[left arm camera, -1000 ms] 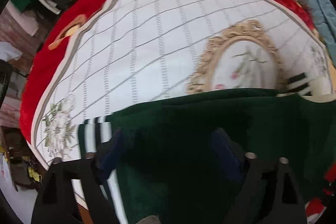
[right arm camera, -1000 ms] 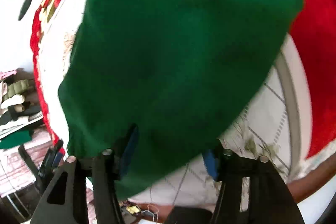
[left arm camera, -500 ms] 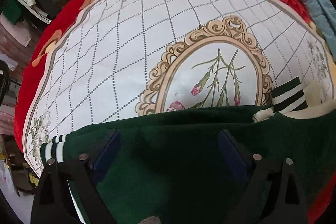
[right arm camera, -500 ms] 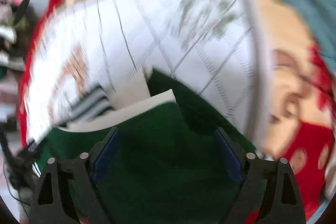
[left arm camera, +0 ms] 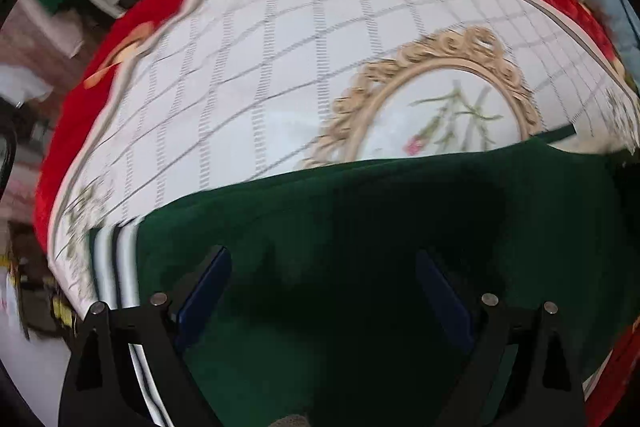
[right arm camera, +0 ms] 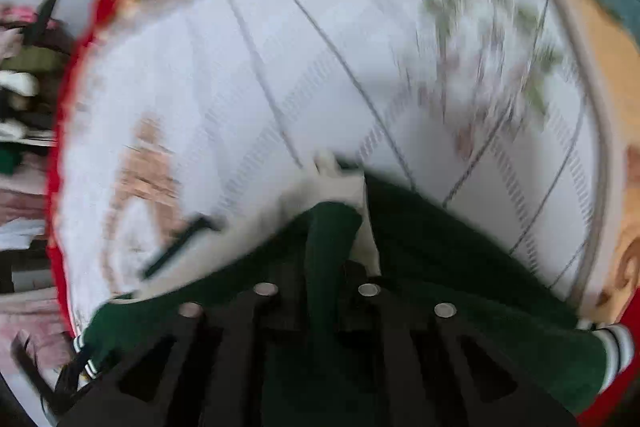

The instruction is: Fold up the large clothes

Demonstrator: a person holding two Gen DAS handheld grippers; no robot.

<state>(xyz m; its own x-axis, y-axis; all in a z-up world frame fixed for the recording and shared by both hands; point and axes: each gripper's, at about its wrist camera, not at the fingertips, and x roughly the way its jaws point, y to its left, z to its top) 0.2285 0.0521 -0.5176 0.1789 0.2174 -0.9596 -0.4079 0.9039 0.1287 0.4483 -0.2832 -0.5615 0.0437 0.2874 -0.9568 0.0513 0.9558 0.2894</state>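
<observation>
Black tool (left arm camera: 322, 291) frames, blue pads (left arm camera: 204, 291) — silver screws

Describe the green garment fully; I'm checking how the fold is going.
The green garment is dark, soft-looking, with green-and-white striped ribbed cuffs and a cream lining showing at one edge. It lies spread over the white patterned cloth. The left gripper hangs open above it. The right gripper is closing, with a raised ridge of the green fabric between its jaws. Blur hides finer detail.
</observation>
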